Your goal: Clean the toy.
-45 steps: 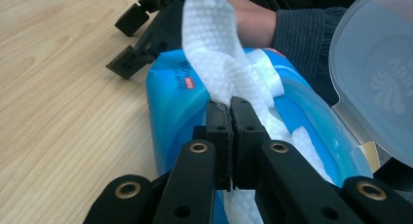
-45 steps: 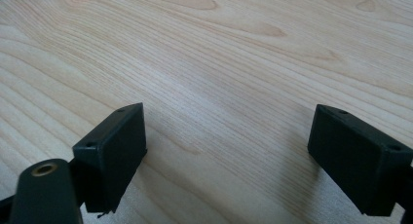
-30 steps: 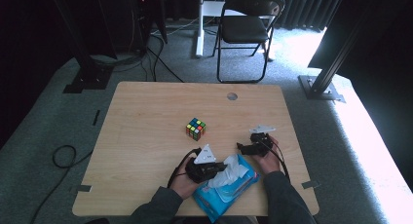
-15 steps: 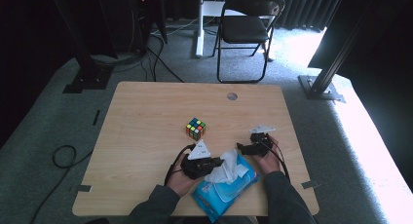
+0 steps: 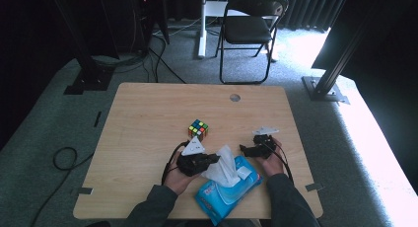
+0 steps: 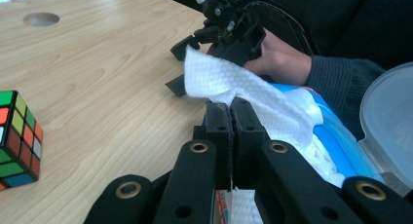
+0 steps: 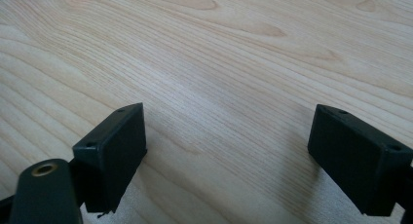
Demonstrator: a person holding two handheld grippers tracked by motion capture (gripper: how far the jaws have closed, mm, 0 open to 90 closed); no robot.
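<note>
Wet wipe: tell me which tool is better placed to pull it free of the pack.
Left. The left tool is shut on the wet wipe above the blue pack; the right tool is open over bare table.

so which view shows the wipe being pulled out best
The left gripper view: the white wipe sits close up, pinched between the left gripper fingers, trailing from the blue pack. The high view shows it small; the right gripper view looks at bare table.

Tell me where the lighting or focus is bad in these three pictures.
High view: daylight glares on the floor right of the light wooden table; the room behind is nearly black. Left gripper view: the clear plastic lid looks hazy. Right gripper view: soft shadows under the black jaws, even light.
</note>
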